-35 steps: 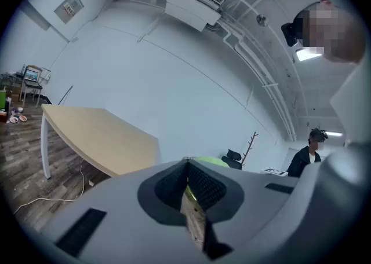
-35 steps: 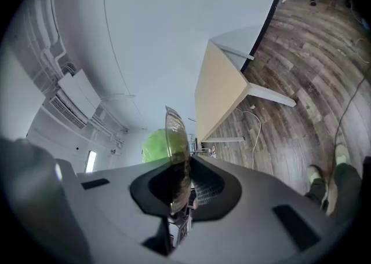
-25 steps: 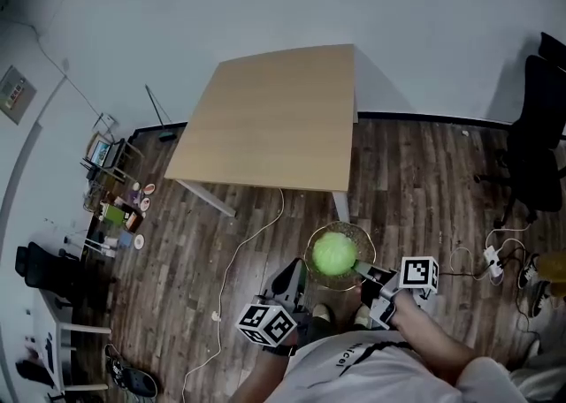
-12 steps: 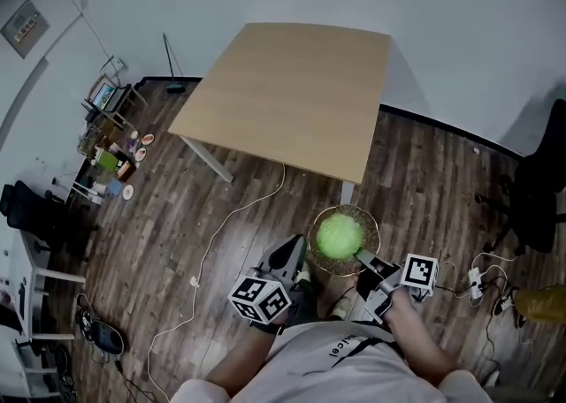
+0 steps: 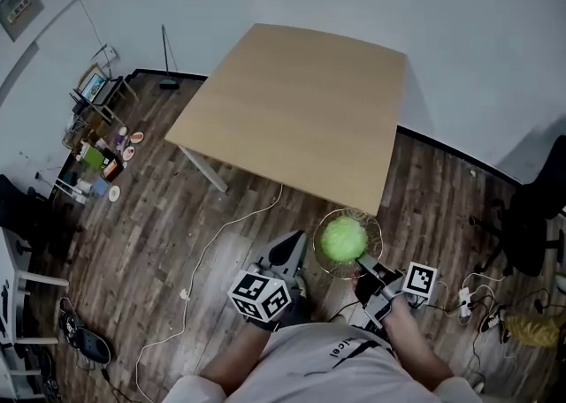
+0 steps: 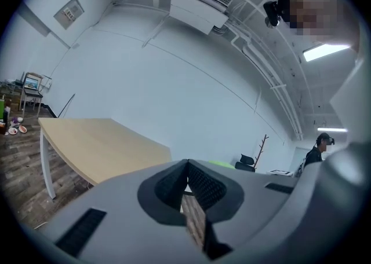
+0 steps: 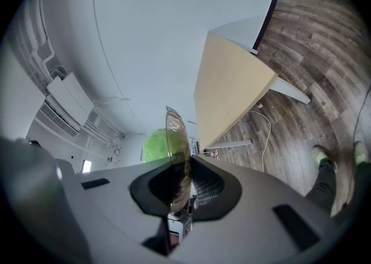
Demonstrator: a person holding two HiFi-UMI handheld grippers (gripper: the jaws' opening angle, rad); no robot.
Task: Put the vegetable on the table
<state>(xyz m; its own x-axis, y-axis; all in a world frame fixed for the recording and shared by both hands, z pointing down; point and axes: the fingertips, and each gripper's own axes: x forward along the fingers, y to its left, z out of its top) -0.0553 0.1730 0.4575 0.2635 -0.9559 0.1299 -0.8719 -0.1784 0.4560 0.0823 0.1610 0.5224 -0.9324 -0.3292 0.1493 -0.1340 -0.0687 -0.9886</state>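
Glass bowl [image 5: 320, 231] of green vegetable [image 5: 343, 238] pinched in right gripper [image 5: 363, 263]; left gripper [image 5: 296, 240] pressed together alongside

**Both grippers held low in front of the body, right one clamped, left one empty**

The left gripper [image 5: 287, 255] is held forward and a little to the left, its marker cube [image 5: 261, 295] turned up towards the head. In the left gripper view [image 6: 186, 167] its jaws are seen pressed together at the tips, with nothing between them. The right gripper [image 5: 361, 262] is held just beside it, angled inwards. In the right gripper view [image 7: 182, 182] its jaws are seen closed on the rim of a glass bowl [image 7: 175, 135]. Both forearms are kept close to the torso, bent at the elbow.
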